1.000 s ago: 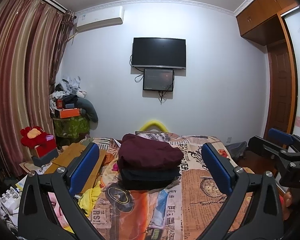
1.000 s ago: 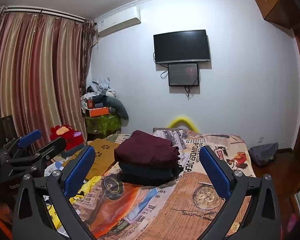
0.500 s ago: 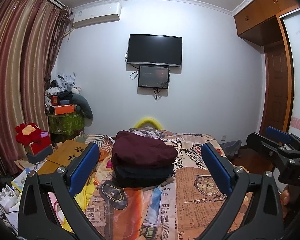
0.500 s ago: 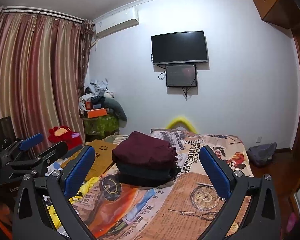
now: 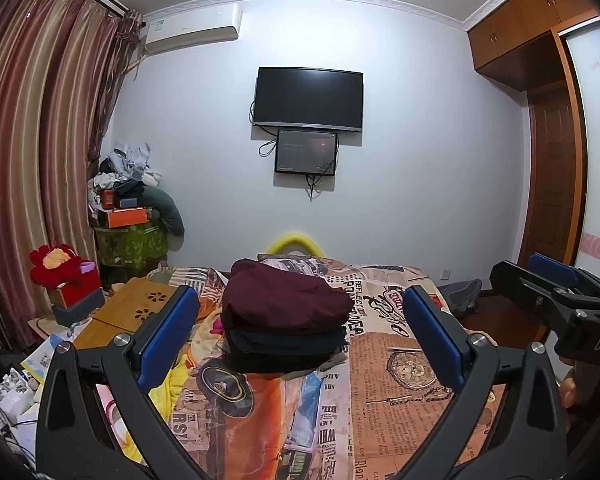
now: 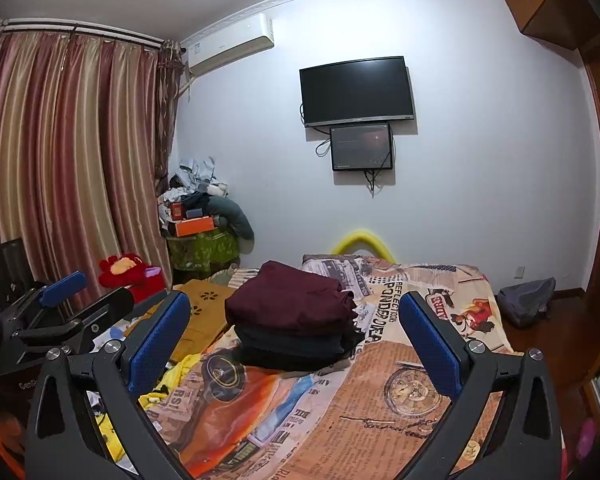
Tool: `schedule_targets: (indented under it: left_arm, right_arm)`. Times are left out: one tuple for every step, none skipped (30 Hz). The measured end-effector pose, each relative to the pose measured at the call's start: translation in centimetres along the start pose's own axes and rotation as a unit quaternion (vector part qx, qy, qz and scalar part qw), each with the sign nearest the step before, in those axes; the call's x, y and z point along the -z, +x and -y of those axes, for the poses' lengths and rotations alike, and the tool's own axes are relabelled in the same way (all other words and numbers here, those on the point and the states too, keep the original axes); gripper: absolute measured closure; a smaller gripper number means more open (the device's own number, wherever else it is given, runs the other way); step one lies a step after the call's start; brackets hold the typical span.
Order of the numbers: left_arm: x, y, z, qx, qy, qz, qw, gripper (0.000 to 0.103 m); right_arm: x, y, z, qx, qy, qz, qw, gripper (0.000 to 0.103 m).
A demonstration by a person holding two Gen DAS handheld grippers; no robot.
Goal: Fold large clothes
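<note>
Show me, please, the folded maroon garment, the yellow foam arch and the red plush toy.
folded maroon garment (image 5: pixel 284 300), left wrist view, top surface.
yellow foam arch (image 6: pixel 363 239), right wrist view, crown.
red plush toy (image 5: pixel 54 266), left wrist view, body.

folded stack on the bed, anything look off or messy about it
Nothing stands out. The maroon garment lies squarely on the darker folded clothes, and the stack sits level on the printed bedspread. Both grippers, left and right, are open and empty.
</note>
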State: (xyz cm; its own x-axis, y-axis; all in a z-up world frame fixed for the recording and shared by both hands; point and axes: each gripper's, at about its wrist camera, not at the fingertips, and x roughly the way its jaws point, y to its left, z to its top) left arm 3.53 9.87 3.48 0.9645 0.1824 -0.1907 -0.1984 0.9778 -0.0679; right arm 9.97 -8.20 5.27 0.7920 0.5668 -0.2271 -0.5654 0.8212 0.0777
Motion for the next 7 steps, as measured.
schedule_targets:
  left_arm:
    - [0.02, 0.03, 0.0, -0.002, 0.0, 0.0, 1.0, 0.001]
    - [0.07, 0.03, -0.02, -0.004, 0.0, -0.001, 1.0, 0.001]
    - [0.01, 0.16, 0.03, -0.005, -0.001, -0.001, 1.0, 0.001]
    - [0.03, 0.21, -0.06, -0.005, -0.002, -0.001, 1.0, 0.001]
    - [0.06, 0.32, -0.1, -0.005, -0.003, -0.002, 1.0, 0.001]
    - [0.14, 0.36, -0.18, -0.007, -0.003, -0.003, 1.0, 0.001]
    - [0.21, 0.46, -0.26, -0.01, -0.004, -0.005, 0.9999, 0.001]
  right_arm:
    - [-0.01, 0.04, 0.06, -0.001, 0.001, -0.001, 1.0, 0.0]
    - [0.02, 0.09, 0.07, -0.001, 0.002, -0.001, 1.0, 0.0]
    - [0.0, 0.15, 0.09, -0.001, 0.003, -0.001, 1.0, 0.0]
    - [0.05, 0.16, 0.07, 0.0, 0.003, -0.002, 1.0, 0.0]
    - [0.13, 0.18, 0.04, 0.0, 0.002, -0.002, 1.0, 0.0]
    - [0.17, 0.26, -0.01, 0.0, 0.002, -0.003, 1.0, 0.0]
    - [0.21, 0.36, -0.07, 0.0, 0.001, -0.004, 1.0, 0.0]
